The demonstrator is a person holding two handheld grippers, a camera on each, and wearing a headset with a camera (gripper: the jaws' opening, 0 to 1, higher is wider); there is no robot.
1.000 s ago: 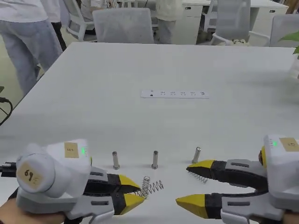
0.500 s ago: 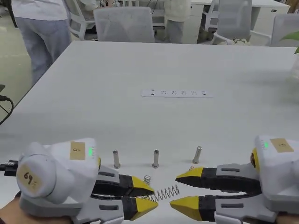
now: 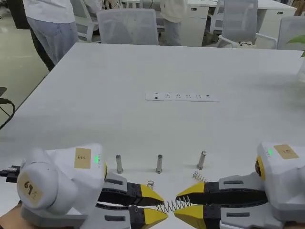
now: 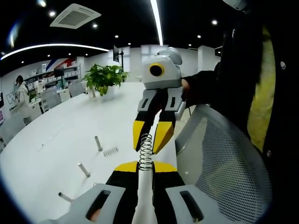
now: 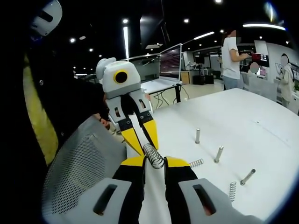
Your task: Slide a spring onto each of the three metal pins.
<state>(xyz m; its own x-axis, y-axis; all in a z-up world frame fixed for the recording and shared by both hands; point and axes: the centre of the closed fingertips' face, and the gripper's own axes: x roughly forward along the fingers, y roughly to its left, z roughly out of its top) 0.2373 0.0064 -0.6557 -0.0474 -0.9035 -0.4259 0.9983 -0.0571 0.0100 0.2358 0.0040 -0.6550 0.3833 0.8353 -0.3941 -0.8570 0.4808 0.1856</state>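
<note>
Spring (image 3: 172, 205) in left gripper (image 3: 161, 208), perhaps also in right gripper (image 3: 180, 204).

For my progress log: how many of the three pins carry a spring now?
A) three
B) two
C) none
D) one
C: the left pin, middle pin and right pin stand bare; the held spring spans the left claw and right claw.

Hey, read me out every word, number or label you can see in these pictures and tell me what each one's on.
"69": round sticker on the left gripper's rear end.
Square label on top of the left gripper: mark too small to read.
Tan tag on the right gripper: too small to read.
Power strip: markings too small to read.
</note>
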